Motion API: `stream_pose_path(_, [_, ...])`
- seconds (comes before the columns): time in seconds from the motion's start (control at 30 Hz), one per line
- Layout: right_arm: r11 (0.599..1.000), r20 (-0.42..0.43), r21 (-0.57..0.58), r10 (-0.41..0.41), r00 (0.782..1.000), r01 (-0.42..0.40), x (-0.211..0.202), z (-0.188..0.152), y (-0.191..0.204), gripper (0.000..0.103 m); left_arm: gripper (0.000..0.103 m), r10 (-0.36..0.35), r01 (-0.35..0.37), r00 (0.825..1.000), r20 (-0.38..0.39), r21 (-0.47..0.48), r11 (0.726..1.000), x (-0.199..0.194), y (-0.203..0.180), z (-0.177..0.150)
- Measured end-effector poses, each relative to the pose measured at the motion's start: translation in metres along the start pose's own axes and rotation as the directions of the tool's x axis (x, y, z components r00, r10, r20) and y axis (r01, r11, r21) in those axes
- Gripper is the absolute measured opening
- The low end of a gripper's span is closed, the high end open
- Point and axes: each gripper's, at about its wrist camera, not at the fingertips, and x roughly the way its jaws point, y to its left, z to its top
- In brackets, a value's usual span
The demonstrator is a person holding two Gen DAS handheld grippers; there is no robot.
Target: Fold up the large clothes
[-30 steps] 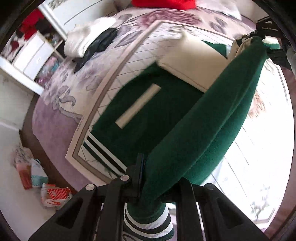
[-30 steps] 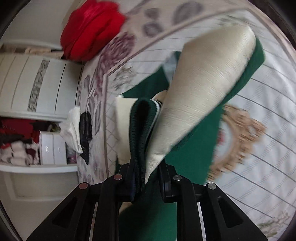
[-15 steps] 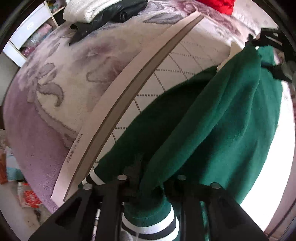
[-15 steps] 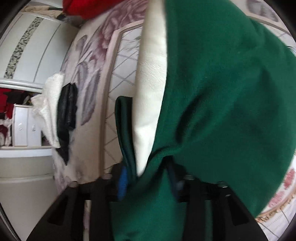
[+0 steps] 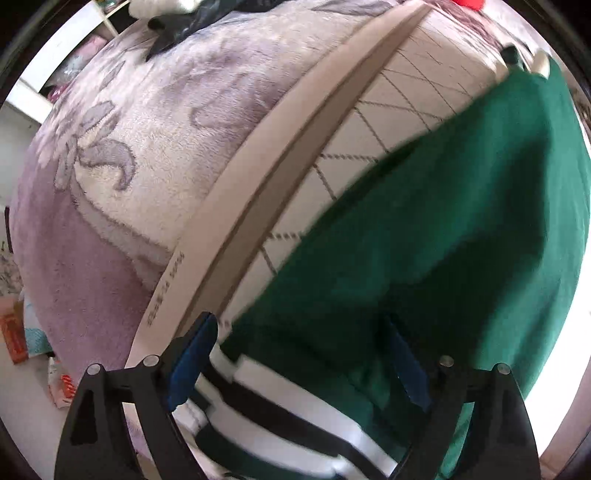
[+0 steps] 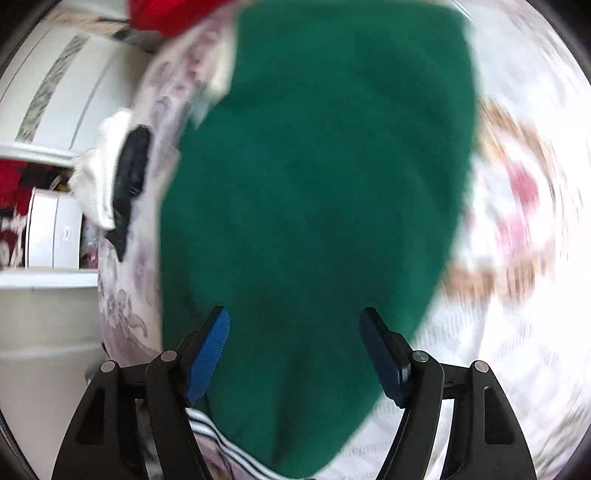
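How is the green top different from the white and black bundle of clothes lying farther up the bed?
The green top is spread wide under the camera; the white and black bundle sits crumpled in a small heap. The top is green with striped ribbing; the bundle shows plain white beside black. Both rest on the flowered bedspread.

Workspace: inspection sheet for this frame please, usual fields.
Surface: bed with floral blanket and a quilted cover over it.
Job's things: green jacket laid on the cover, striped hem nearest the camera.
Clutter: white and black clothes, red cloth.
Grippers: left hand-held gripper and right hand-held gripper open, jaws just opened, jacket below them, pads clear.
Cables: nothing seen.
Surroundings: white shelves, packets on floor.
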Motion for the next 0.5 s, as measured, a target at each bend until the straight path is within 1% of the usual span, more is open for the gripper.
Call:
stream_pose_path(0.03, [0.998, -0.019, 0.056, 0.004, 1.000, -0.003, 0.006, -0.017, -0.017, 0.075, 0.052, -0.032, 0.032, 0.999, 0.024, -0.018, 0.999, 0.000, 0.004, 0.001])
stream_pose_path(0.07, [0.996, -0.028, 0.090, 0.009, 1.000, -0.006, 0.011, -0.028, -0.029, 0.075, 0.026, -0.039, 0.040, 0.998, 0.039, -0.025, 0.999, -0.002, 0.006, 0.003])
stream_pose_path(0.1, [0.993, -0.037, 0.121, 0.005, 0.999, -0.001, 0.017, -0.038, -0.040, 0.075, 0.022, -0.054, 0.055, 0.997, 0.049, -0.037, 0.998, -0.004, 0.011, 0.006])
stream_pose_path(0.13, [0.987, -0.049, 0.161, -0.012, 0.999, 0.020, 0.023, -0.054, -0.055, 0.075, 0.022, -0.070, 0.072, 0.996, 0.050, -0.048, 0.996, -0.006, 0.016, 0.009])
stream_pose_path(0.17, [0.983, -0.057, 0.185, -0.012, 0.998, 0.022, 0.027, -0.063, -0.064, 0.075, 0.022, -0.080, 0.083, 0.995, 0.058, -0.065, 0.994, -0.007, 0.022, 0.013])
stream_pose_path(0.2, [0.976, -0.071, 0.219, 0.008, 0.997, 0.008, 0.033, -0.075, -0.073, 0.075, 0.021, -0.084, 0.089, 0.994, 0.066, -0.076, 0.993, -0.007, 0.026, 0.014])
stream_pose_path(0.23, [0.969, -0.090, 0.248, 0.038, 0.995, -0.015, 0.039, -0.086, -0.081, 0.075, 0.021, -0.078, 0.083, 0.995, 0.067, -0.074, 0.994, -0.008, 0.028, 0.017])
stream_pose_path(0.3, [0.951, -0.128, 0.299, 0.124, 0.984, -0.081, 0.057, -0.109, -0.090, 0.075, 0.022, -0.064, 0.067, 0.996, 0.062, -0.057, 0.996, -0.010, 0.025, 0.017])
stream_pose_path(0.33, [0.931, -0.148, 0.336, 0.201, 0.968, -0.142, 0.072, -0.121, -0.091, 0.075, 0.022, -0.053, 0.056, 0.997, 0.062, -0.042, 0.998, -0.011, 0.022, 0.017])
stream_pose_path(0.37, [0.916, -0.160, 0.356, 0.257, 0.953, -0.187, 0.083, -0.127, -0.090, 0.075, 0.022, -0.040, 0.042, 0.997, 0.065, -0.024, 0.999, -0.012, 0.019, 0.016])
stream_pose_path(0.4, [0.889, -0.163, 0.385, 0.330, 0.930, -0.248, 0.096, -0.133, -0.088, 0.075, 0.022, -0.035, 0.036, 0.997, 0.066, -0.013, 0.999, -0.014, 0.017, 0.014])
stream_pose_path(0.43, [0.868, -0.141, 0.406, 0.370, 0.918, -0.287, 0.103, -0.136, -0.086, 0.074, 0.022, -0.033, 0.033, 0.997, 0.066, -0.006, 0.999, -0.016, 0.015, 0.012])
stream_pose_path(0.47, [0.848, -0.099, 0.409, 0.407, 0.908, -0.336, 0.107, -0.138, -0.083, 0.067, 0.022, -0.031, 0.031, 0.997, 0.069, -0.001, 1.000, -0.019, 0.013, 0.008])
stream_pose_path(0.5, [0.854, -0.089, 0.398, 0.400, 0.912, -0.335, 0.109, -0.138, -0.080, 0.031, 0.022, -0.034, 0.034, 0.997, 0.069, 0.001, 0.999, -0.022, 0.012, 0.004])
